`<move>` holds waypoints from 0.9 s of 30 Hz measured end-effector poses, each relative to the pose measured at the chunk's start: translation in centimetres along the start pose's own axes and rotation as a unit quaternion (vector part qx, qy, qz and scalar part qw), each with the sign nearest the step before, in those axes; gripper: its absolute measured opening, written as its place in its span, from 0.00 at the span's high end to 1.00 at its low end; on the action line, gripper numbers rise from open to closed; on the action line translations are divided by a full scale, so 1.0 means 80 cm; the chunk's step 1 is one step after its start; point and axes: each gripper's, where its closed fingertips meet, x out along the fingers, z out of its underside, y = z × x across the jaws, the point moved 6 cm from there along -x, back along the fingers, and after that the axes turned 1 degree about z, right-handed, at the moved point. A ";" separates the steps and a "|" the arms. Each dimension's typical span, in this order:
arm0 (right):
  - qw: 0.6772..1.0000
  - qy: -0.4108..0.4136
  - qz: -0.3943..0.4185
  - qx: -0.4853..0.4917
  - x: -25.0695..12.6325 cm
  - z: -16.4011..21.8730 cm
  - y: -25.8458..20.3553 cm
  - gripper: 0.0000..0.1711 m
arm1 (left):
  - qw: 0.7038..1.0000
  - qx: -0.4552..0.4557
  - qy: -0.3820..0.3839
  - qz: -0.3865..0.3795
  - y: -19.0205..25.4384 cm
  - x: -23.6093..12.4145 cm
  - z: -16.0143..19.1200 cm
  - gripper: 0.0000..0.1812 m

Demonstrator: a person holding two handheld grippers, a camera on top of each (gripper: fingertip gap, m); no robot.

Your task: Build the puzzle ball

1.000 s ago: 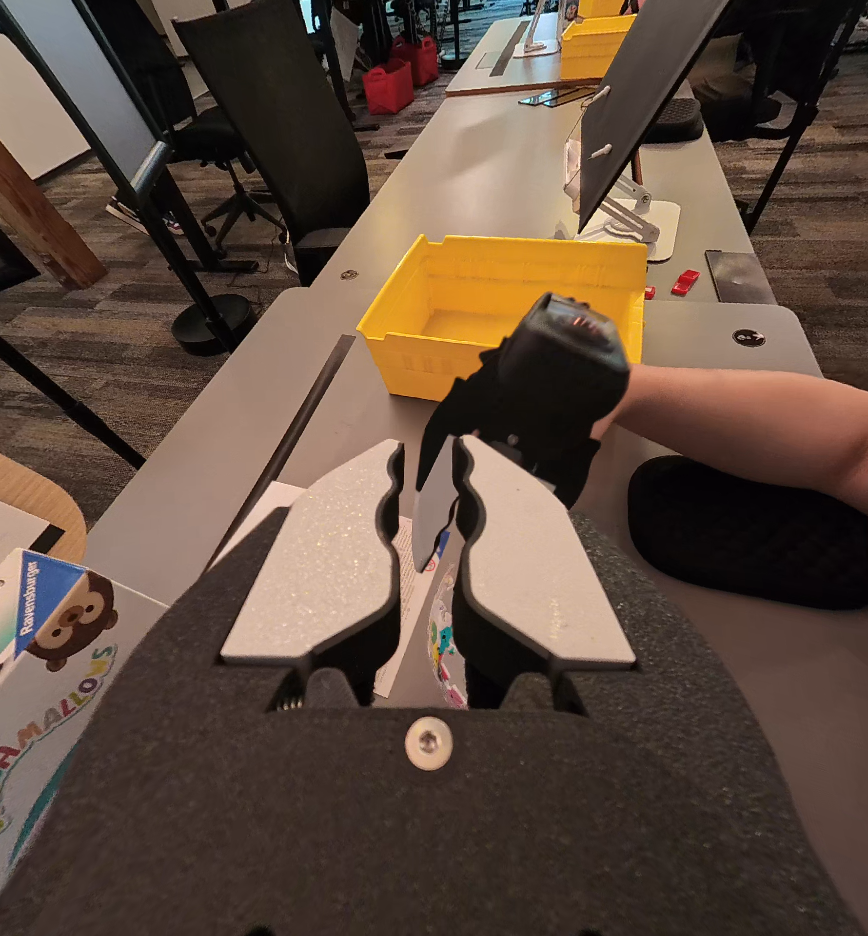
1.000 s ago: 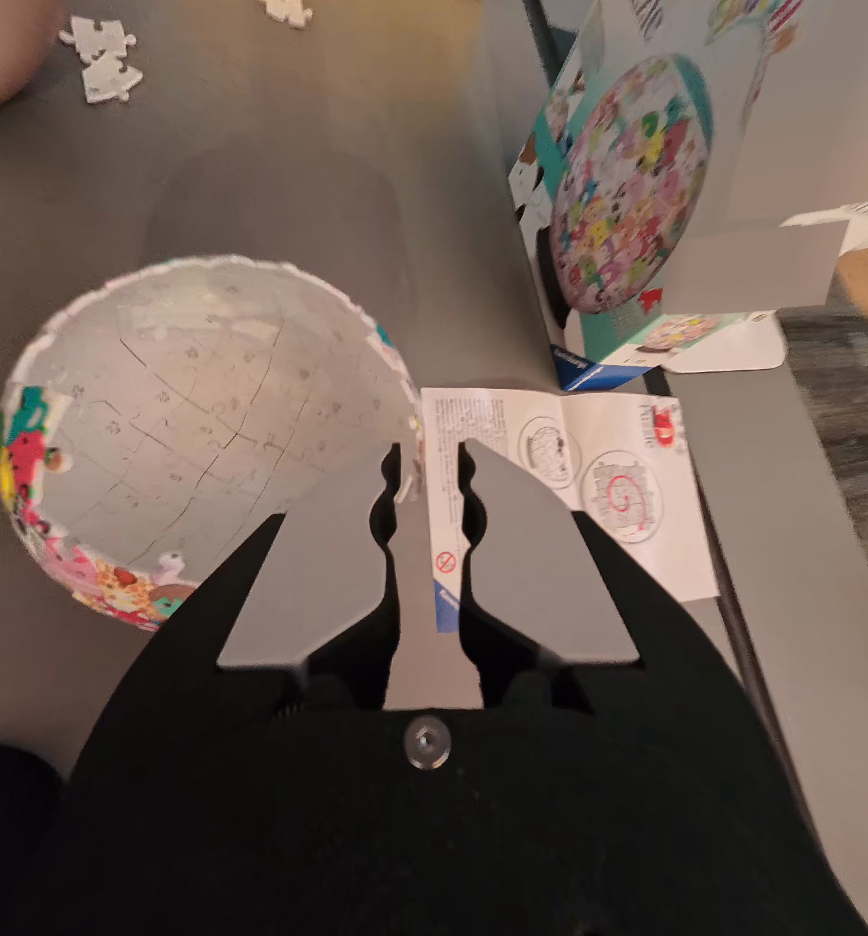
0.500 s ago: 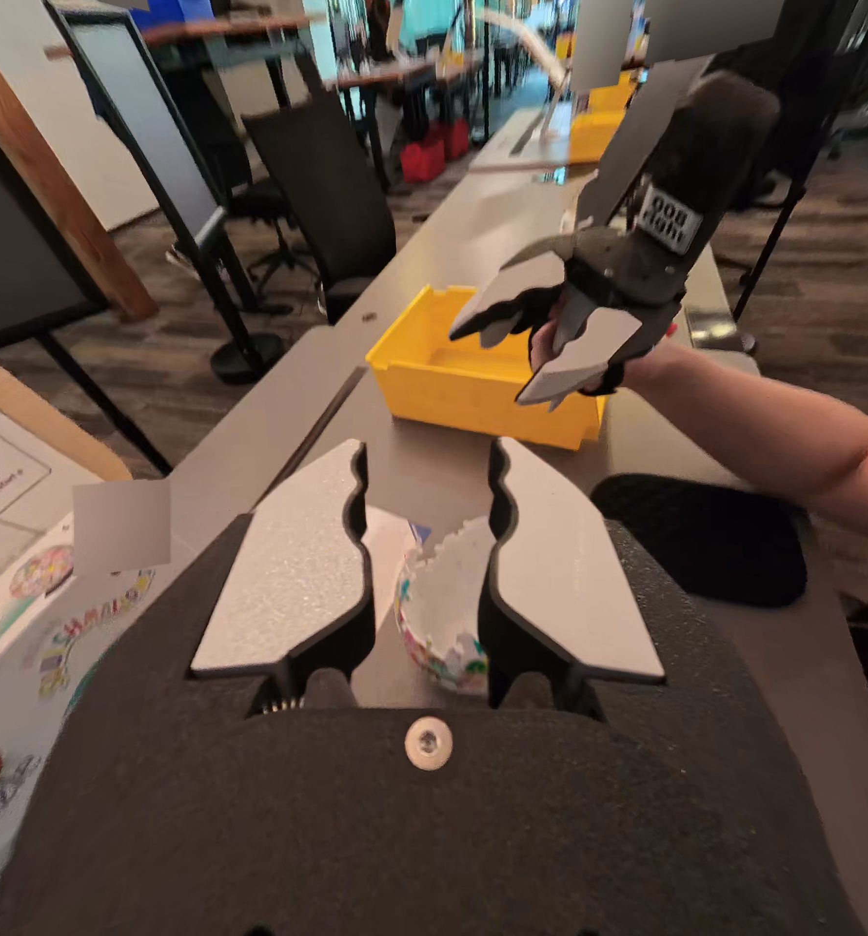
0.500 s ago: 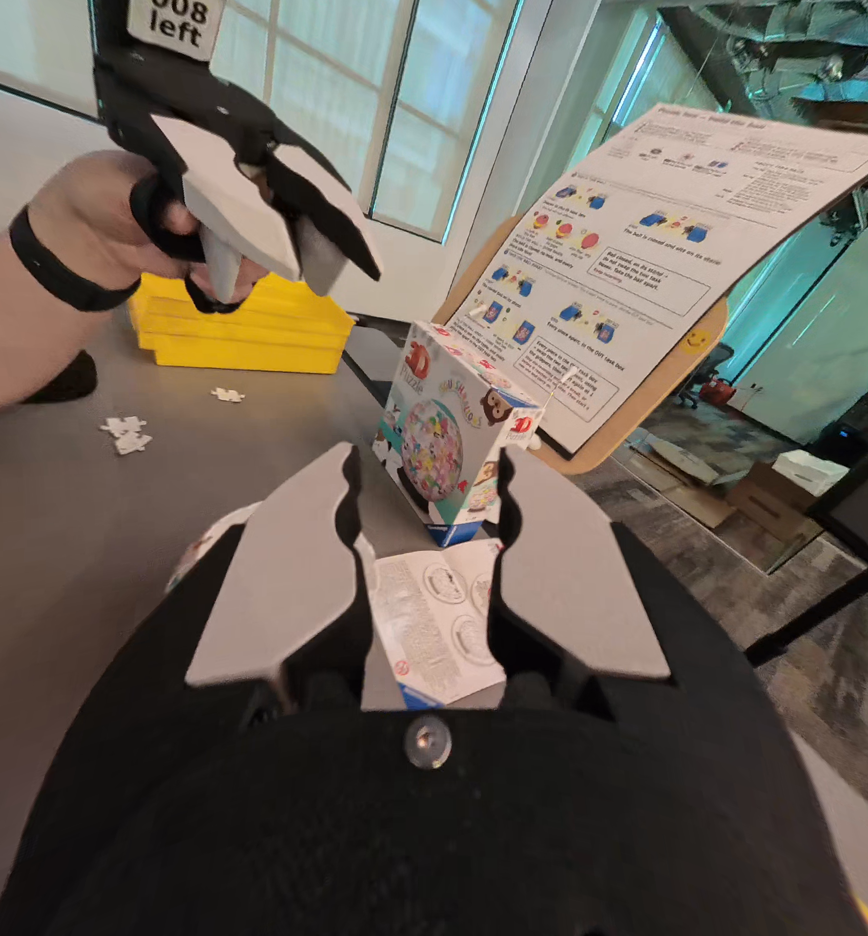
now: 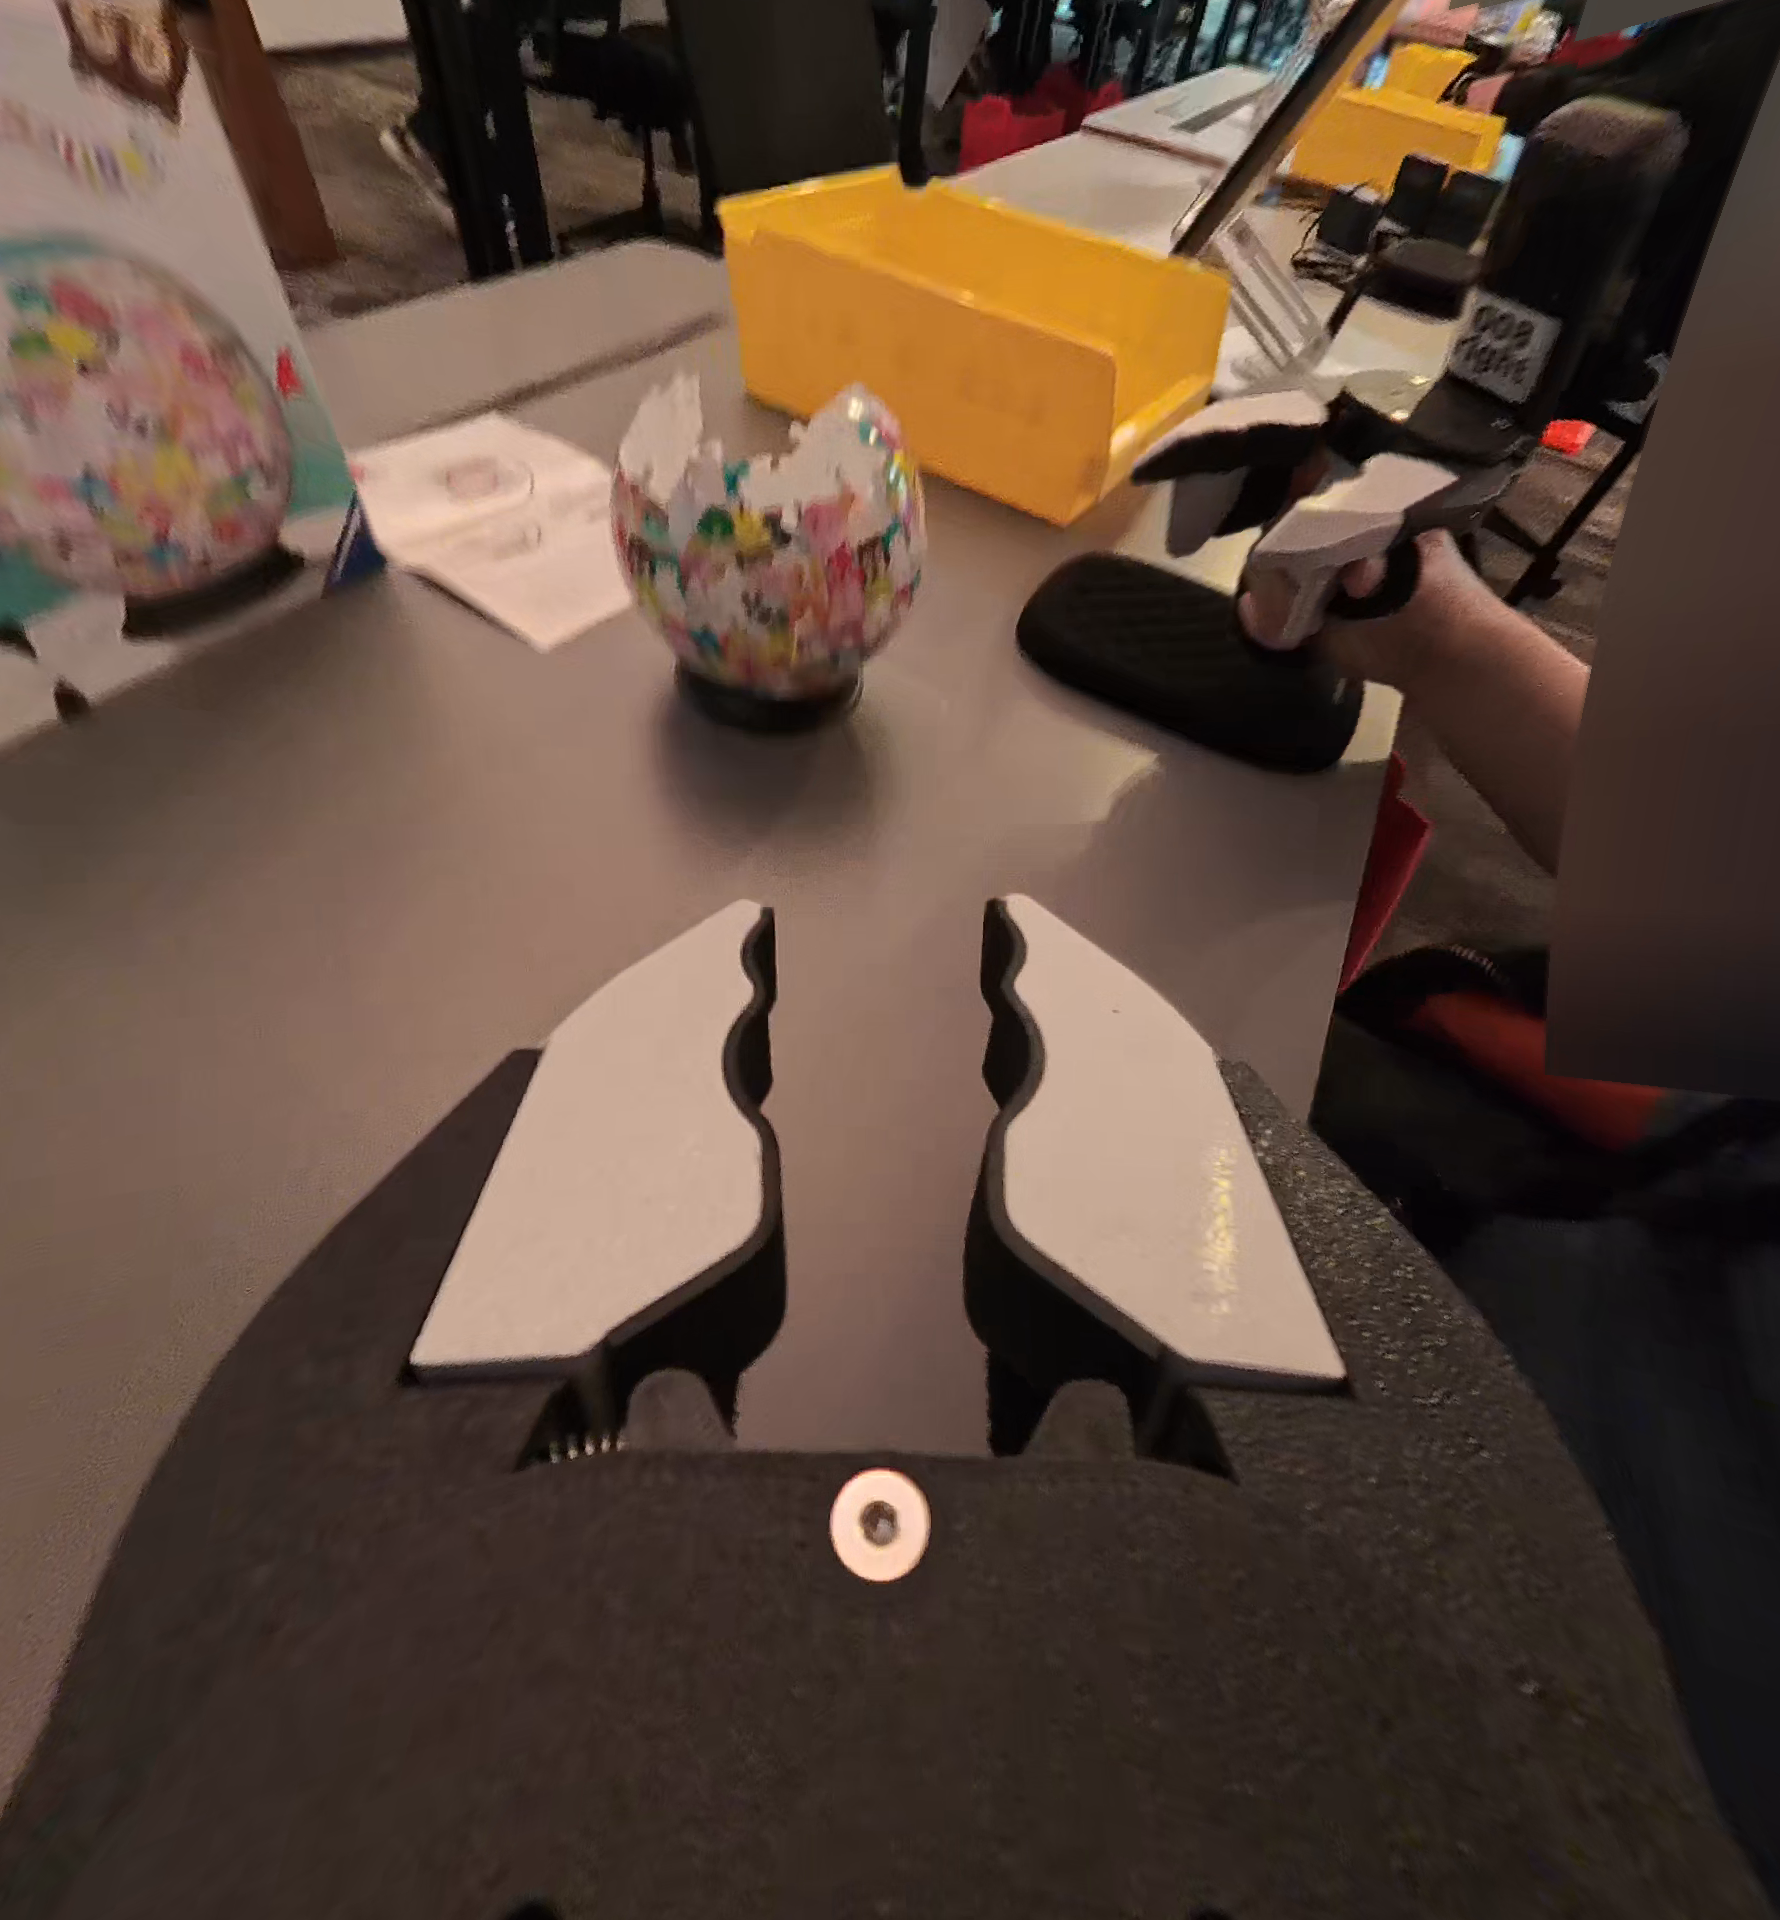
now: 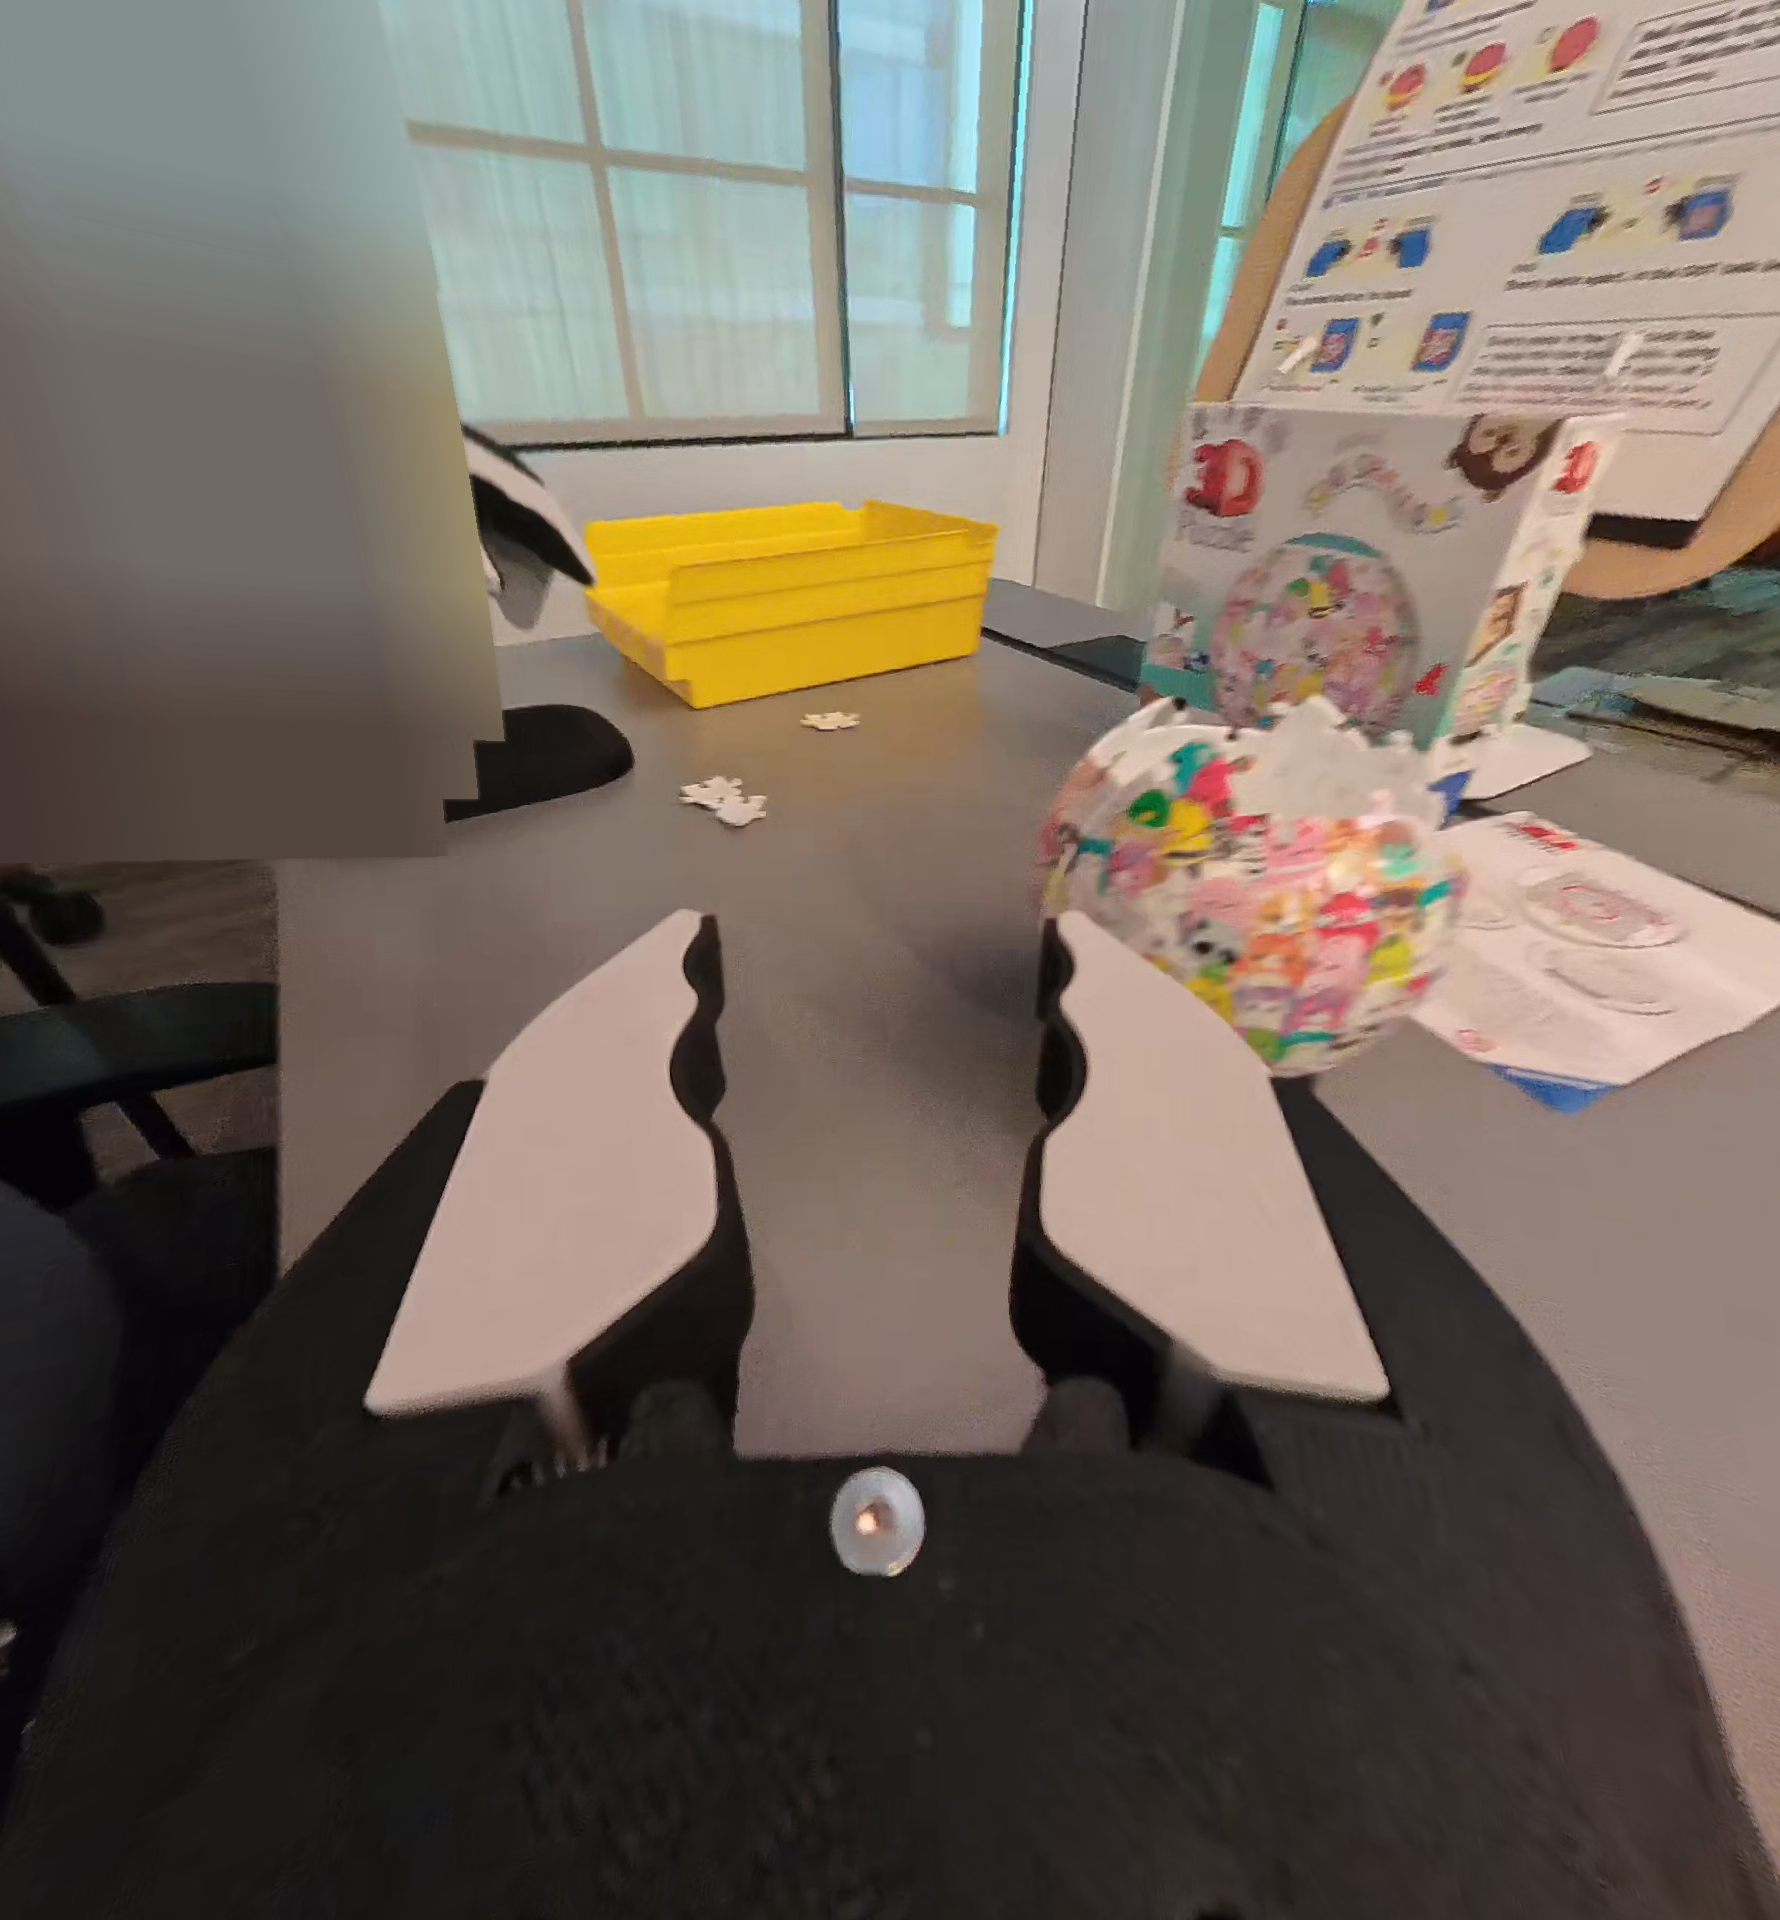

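The half-built puzzle ball [image 5: 767, 545] is a colourful open shell with a jagged white rim, standing on a black ring stand on the grey table. It also shows in the right wrist view [image 6: 1250, 894], just past my right finger. My left gripper [image 5: 875, 914] is open and empty, well short of the ball. My right gripper [image 6: 878, 930] is open and empty; it also shows in the left wrist view [image 5: 1270, 468], right of the ball. Loose white puzzle pieces [image 6: 725, 800] lie on the table, with one more piece [image 6: 830, 719] near the bin.
A yellow bin [image 5: 959, 312] stands behind the ball, also in the right wrist view [image 6: 792, 597]. The puzzle box [image 5: 86, 416] stands at left, an instruction leaflet [image 5: 501, 520] beside it. A black wrist pad [image 5: 1187, 665] lies at right. An instruction board [image 6: 1551, 208] stands beyond the box. Tip to tip, the grippers are about 25 centimeters apart.
Both grippers have pulled back low over the near table edge and opened wider. The ball, close under the left gripper before, now stands farther ahead.
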 end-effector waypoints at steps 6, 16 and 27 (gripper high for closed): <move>0.990 0.088 0.100 -0.048 0.000 -0.005 -0.035 0.74 | 0.998 -0.038 0.040 0.028 -0.005 -0.026 0.047 0.82; 0.989 0.021 0.143 0.034 0.037 -0.005 0.004 0.82 | 0.987 -0.085 0.087 0.102 -0.031 -0.022 0.042 0.83; 0.991 -0.006 0.076 -0.109 -0.044 -0.012 0.001 0.79 | 0.996 -0.077 -0.018 0.049 -0.019 0.058 0.021 0.82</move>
